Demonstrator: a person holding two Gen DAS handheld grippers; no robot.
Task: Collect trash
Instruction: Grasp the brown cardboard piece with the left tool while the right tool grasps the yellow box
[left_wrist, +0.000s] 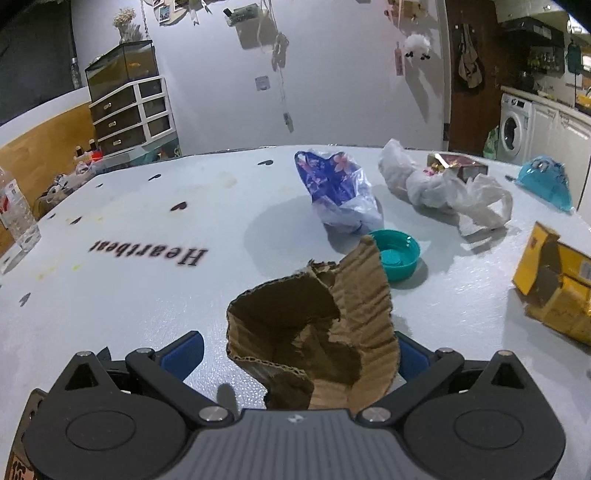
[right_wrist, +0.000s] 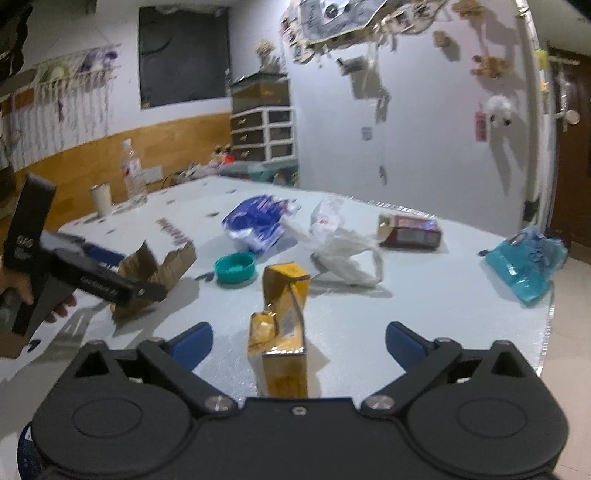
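Both claws are down low over the pale surface (left_wrist: 129, 314) with the "Heartbeat" print on it.

My left claw (left_wrist: 295, 354) is spread wide around a torn piece of brown cardboard (left_wrist: 314, 332). The cardboard stands crumpled between the blue pads (left_wrist: 184, 350), but I can't tell if the far pad is actually touching it since the cardboard hides most of that side. The near pad is clearly apart from it. So not a grip, as far as I can see.

My right claw (right_wrist: 299, 343) is also wide, with a crushed yellow carton (right_wrist: 282, 332) standing right between its fingers. There's a gap on both sides, pads not pressing on it.

The rest of the trash is scattered further out. A teal lid (left_wrist: 397, 258) lies open side up just behind the cardboard. Past that there's a blue and purple plastic bag (left_wrist: 340, 192), then a crumpled white plastic bag (left_wrist: 436, 188) to its right, with a dark red box (left_wrist: 458, 164) behind the white one. A clear blue bag (left_wrist: 546, 182) sits out near the far right edge of the surface.

From the right wrist view I can see the left claw from the side, a hand (right_wrist: 22, 291) on its handle. A clear water bottle (right_wrist: 132, 171) and a white cup (right_wrist: 101, 199) stand at the far left edge of the surface.
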